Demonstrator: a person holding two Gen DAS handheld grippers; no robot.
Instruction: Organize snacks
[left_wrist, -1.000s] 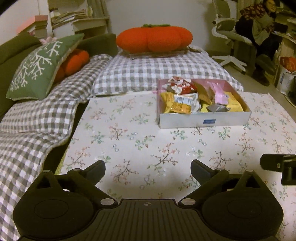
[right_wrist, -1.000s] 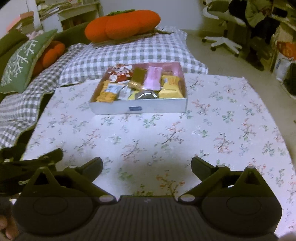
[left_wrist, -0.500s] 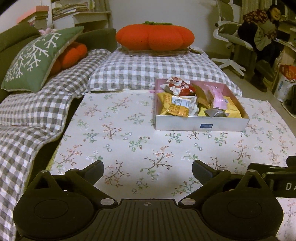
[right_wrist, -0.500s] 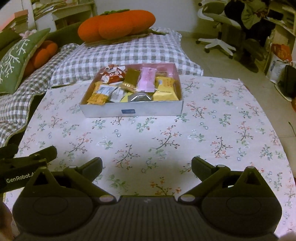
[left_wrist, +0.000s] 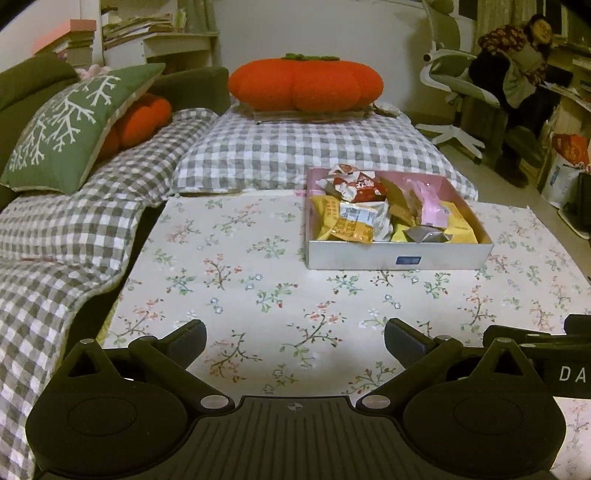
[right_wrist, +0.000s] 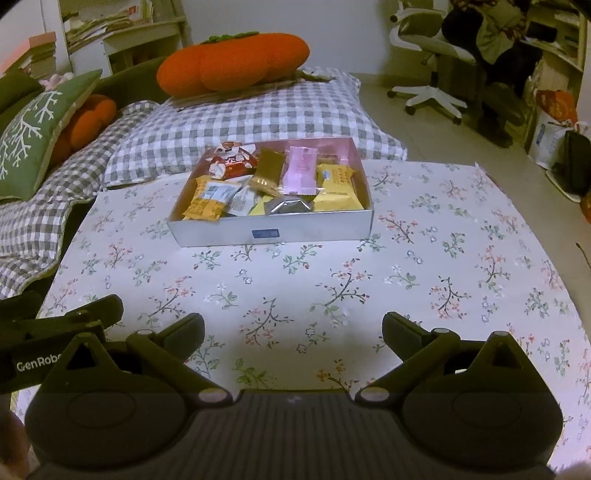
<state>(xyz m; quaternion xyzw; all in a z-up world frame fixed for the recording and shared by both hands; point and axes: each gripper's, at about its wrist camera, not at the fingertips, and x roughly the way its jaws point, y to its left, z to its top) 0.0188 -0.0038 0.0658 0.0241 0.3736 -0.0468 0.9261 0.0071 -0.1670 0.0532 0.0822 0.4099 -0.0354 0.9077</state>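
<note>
**Snacks sat boxed, both claws idle**

Tablecloth (right_wrist: 424, 258) with a floral print spread under and ahead of both claws, bare of loose packets wherever the two views reached. Straight ahead of the right gripper (right_wrist: 293, 330) — well clear of its tips — stood the box (right_wrist: 269, 230), and every snack in view lay inside it: yellow packets (right_wrist: 338, 186), a pink packet (right_wrist: 301, 170), a red-and-white packet (right_wrist: 232, 162), heaped rather than lined up. From the left gripper (left_wrist: 295, 338) the same box (left_wrist: 399, 254) lay ahead and off to the right. That fits either snacks gathered in, or a jumble awaiting sorting; the views did not settle which. Any reach into the box would best come from above, taking one packet by its crimped edge so the neighbours stayed put.

Both claws gaped wide — released, holding nothing, touching nothing.
</note>
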